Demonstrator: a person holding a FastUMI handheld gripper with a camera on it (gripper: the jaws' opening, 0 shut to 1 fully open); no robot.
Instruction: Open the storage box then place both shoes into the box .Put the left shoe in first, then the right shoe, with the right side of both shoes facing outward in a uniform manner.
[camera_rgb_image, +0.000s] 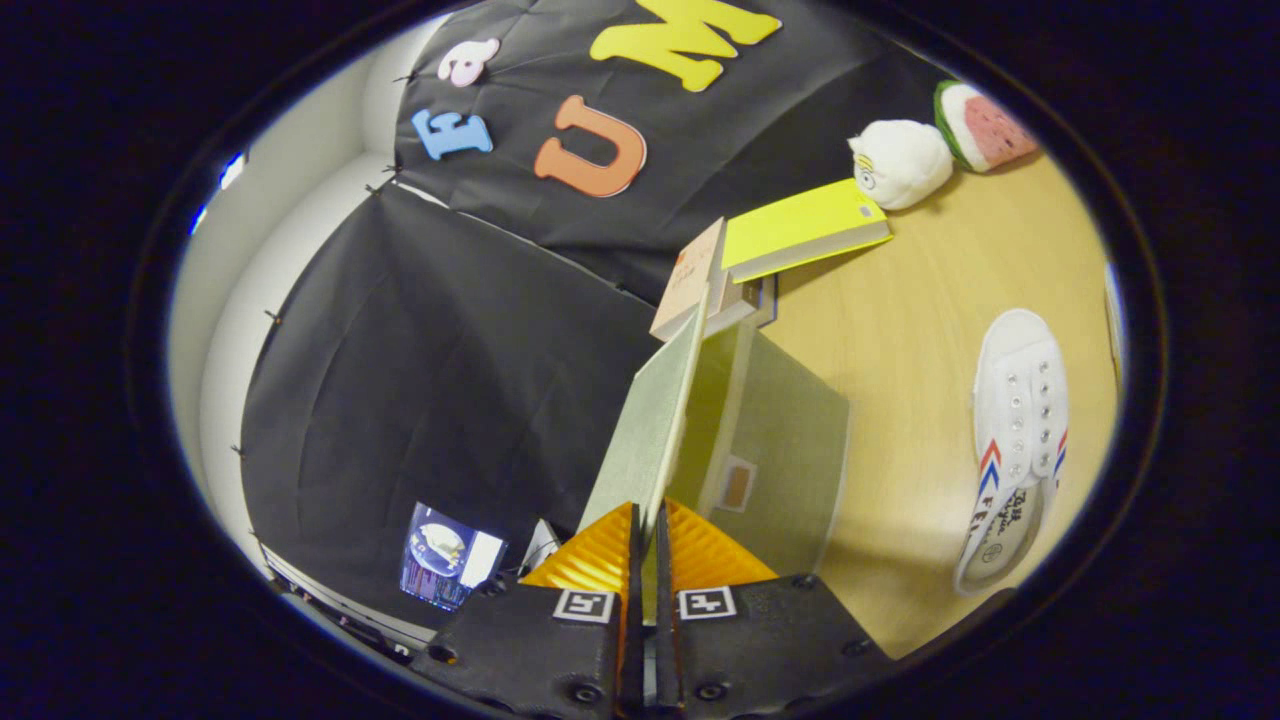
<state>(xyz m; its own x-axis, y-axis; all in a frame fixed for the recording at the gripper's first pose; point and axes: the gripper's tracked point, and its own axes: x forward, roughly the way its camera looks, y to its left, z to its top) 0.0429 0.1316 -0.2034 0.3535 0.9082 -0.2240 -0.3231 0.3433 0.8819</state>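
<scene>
The gripper (648, 520) is seen with its two orange fingers (600, 555) pressed nearly together, and the thin edge of the storage box lid (645, 430) is pinched between them. The lid is held raised on edge, swung up from the storage box (780, 450), whose pale green fabric body stands on the wooden bench (920, 300) just ahead of the fingers. A small brown tag can be made out on the box's near wall. The open mouth of the box is partly screened by the raised lid, so its inside cannot be made out.

A white canvas shoe (1015, 440) with red and blue stripes on its side is laid on the bench well apart from the box, toward the bench's edge; it lies flat, laces up. Which shoe of the pair it is cannot be told.

Beyond the box, a stack of books (710, 290) is set close against its far side, and a yellow book (800, 228) is propped aslant on top of the stack. Farther on, near the booth's wall, a white plush toy (900, 162) and a watermelon-slice plush (985, 125) are placed side by side, touching. A small lit screen (450, 555) is seen below the cloth wall, off the bench.
</scene>
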